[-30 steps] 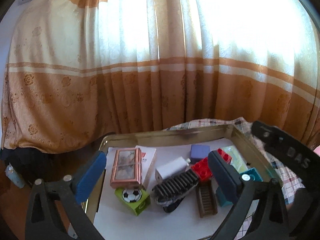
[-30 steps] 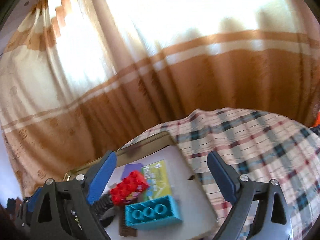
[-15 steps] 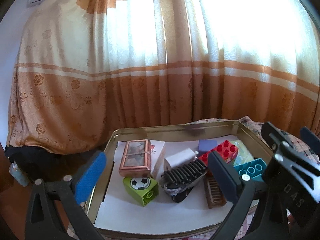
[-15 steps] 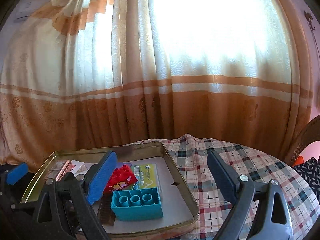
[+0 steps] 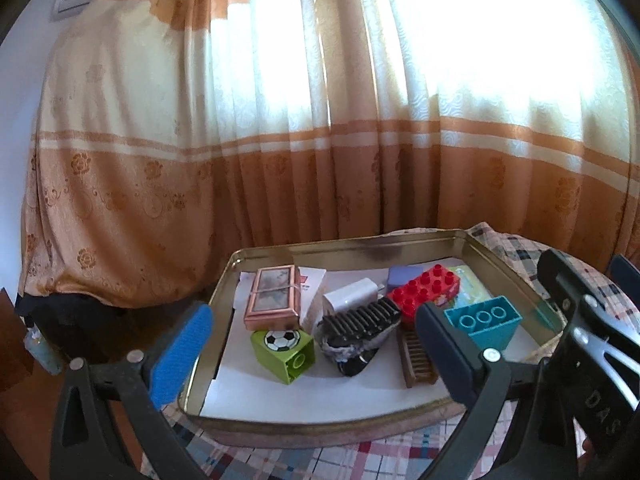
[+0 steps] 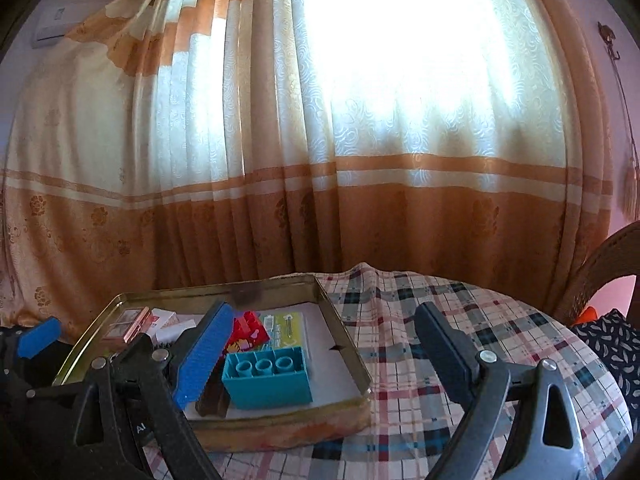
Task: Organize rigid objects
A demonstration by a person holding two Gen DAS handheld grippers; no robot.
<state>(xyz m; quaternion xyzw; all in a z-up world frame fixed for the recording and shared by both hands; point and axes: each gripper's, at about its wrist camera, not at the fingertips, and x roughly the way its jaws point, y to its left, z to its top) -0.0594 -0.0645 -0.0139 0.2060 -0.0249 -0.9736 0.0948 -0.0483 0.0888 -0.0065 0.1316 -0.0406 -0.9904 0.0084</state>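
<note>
A gold metal tray (image 5: 344, 249) (image 6: 344, 336) sits on a plaid tablecloth (image 6: 460, 320). In it lie a teal brick (image 5: 486, 322) (image 6: 268, 380), a red studded brick (image 5: 426, 288) (image 6: 250, 328), a green football cube (image 5: 284, 350), a copper-framed box (image 5: 274, 298) on a white box, a white charger (image 5: 350, 294), a black ridged brush (image 5: 360, 326), a brown comb (image 5: 416, 354) and a purple block (image 5: 404, 272). My left gripper (image 5: 312, 344) hangs open just before the tray's near rim. My right gripper (image 6: 320, 356) is open over the tray's right edge, holding nothing.
An orange and cream curtain (image 5: 320, 140) hangs close behind the table. The plaid cloth to the right of the tray is bare. A wicker chair back (image 6: 600, 264) and a dark patterned cushion (image 6: 612, 340) stand at the far right. A bottle (image 5: 40, 350) stands low at the left.
Both grippers have drawn back from the tray, so its near rim and more of the plaid cloth now show. The right gripper's view has rolled level. Both stay open.
</note>
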